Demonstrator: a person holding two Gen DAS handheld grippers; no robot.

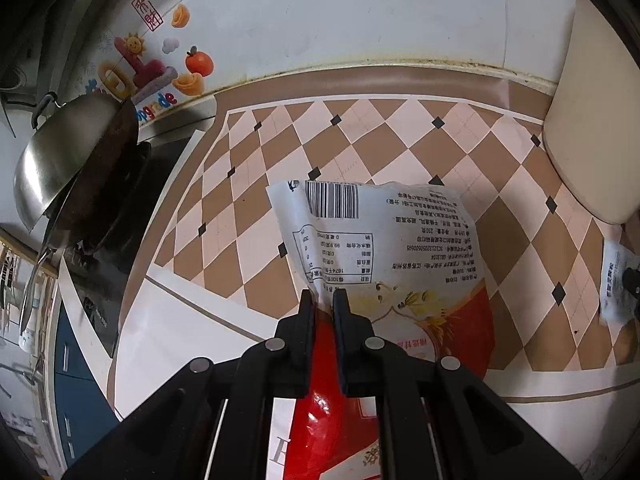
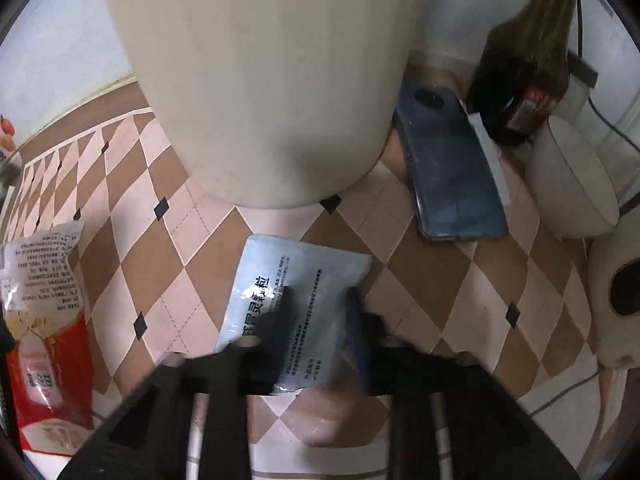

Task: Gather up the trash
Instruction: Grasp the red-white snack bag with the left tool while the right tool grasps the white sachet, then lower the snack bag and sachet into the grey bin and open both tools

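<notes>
Checkered counter (image 1: 360, 140): crumpled red-white wrapper (image 1: 384, 240), barcode showing.

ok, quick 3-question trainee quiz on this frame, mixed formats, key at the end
1. True or false: the left hand-held gripper is shut on the red-and-white food bag.
2. Multiple choice: the pale blue sachet between the right hand-held gripper fingers lies on: A) the checkered counter B) the stove C) the phone
3. Fill in: the dark bottle stands just behind the ____.

Key: 1 true; 2 A; 3 phone
</notes>
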